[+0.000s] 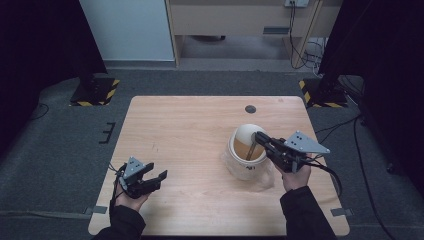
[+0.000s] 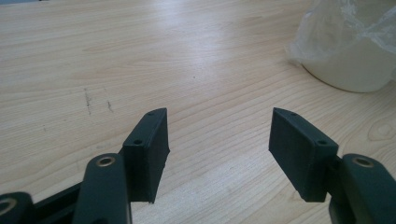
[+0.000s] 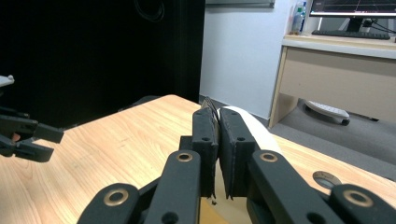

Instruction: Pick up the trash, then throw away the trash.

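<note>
a white round tub [image 1: 245, 157] with brownish contents stands on the light wooden desk [image 1: 190, 130], in its right half and nearer the right edge than the left, about midway between the far and near edges. clear crinkled plastic wrap [image 1: 265, 179] lies bunched around the tub's base on the side toward the near edge; in the left gripper view the same wrap [image 2: 348, 23] drapes over the tub's pale wall [image 2: 355, 70].

the right gripper [image 1: 258, 136], held in a hand in a dark sleeve, reaches over the tub's rim from the right. its jaws are clenched together on a thin dark strip, seemingly a handle [image 1: 249, 150], that slants down into the tub; in the right gripper view the two black pads [image 3: 205, 140] press face to face, with thin dark wires pinched at their tips above the tub's white rim [image 3: 254, 126].

the left gripper [image 1: 156, 171] is near the desk's near left corner, well apart from the tub. its jaws stand apart with nothing between them, bare wood showing in the gap.

a small dark round grommet [image 1: 250, 109] sits near the far edge.
</note>
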Available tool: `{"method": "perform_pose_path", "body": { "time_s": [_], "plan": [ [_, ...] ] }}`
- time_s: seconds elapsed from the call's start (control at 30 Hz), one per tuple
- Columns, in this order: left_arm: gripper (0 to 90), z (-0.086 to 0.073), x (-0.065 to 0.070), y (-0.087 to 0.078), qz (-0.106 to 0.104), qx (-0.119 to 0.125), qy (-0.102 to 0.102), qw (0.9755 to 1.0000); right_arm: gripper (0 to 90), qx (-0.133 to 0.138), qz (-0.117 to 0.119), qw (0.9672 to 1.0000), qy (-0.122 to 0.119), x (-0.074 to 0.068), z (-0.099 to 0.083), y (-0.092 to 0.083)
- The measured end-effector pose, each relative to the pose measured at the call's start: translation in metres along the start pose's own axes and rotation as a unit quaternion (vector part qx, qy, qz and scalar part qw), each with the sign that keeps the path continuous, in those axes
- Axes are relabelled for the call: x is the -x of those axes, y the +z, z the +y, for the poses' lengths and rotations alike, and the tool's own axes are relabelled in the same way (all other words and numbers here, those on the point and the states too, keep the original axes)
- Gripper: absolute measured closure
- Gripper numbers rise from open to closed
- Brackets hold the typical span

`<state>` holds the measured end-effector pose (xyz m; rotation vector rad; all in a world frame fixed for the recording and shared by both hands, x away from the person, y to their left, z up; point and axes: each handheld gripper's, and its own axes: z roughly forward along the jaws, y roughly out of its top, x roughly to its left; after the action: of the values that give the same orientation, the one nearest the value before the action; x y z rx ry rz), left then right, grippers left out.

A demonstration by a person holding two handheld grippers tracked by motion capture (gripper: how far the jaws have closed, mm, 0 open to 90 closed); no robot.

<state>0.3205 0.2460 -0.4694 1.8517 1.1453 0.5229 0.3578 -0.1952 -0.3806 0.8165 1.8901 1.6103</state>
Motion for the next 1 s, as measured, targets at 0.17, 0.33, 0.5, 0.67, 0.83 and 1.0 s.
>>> {"method": "perform_pose_path", "body": {
  "time_s": [0.17, 0.33, 0.5, 0.67, 0.83, 1.0],
  "plan": [
    [36.5, -0.001, -0.002, 0.0, 0.004, 0.0, -0.003, 1.0, 85.5, -0.004, 0.0, 1.0, -0.002, -0.001, -0.001, 0.0],
    [35.9, -0.002, -0.006, 0.0, 0.004, 0.002, -0.015, 0.9999, 85.4, 0.0, 0.002, 0.9999, 0.01, 0.0, -0.003, 0.001],
    [35.9, 0.0, -0.004, -0.001, 0.004, 0.005, -0.005, 1.0, 85.5, -0.006, -0.005, 1.0, 0.001, 0.002, -0.006, -0.001],
    [35.8, 0.0, -0.003, 0.0, 0.003, 0.0, -0.001, 1.0, 85.3, -0.009, -0.004, 0.9999, -0.003, 0.001, -0.009, -0.004],
    [35.5, -0.001, -0.005, 0.0, 0.003, 0.002, -0.006, 1.0, 84.1, -0.026, 0.003, 0.9996, -0.005, -0.002, -0.016, 0.0],
    [35.3, -0.001, -0.005, -0.001, 0.002, 0.002, -0.006, 1.0, 77.3, -0.03, 0.01, 0.9995, -0.004, -0.004, -0.018, 0.003]
  ]
}}
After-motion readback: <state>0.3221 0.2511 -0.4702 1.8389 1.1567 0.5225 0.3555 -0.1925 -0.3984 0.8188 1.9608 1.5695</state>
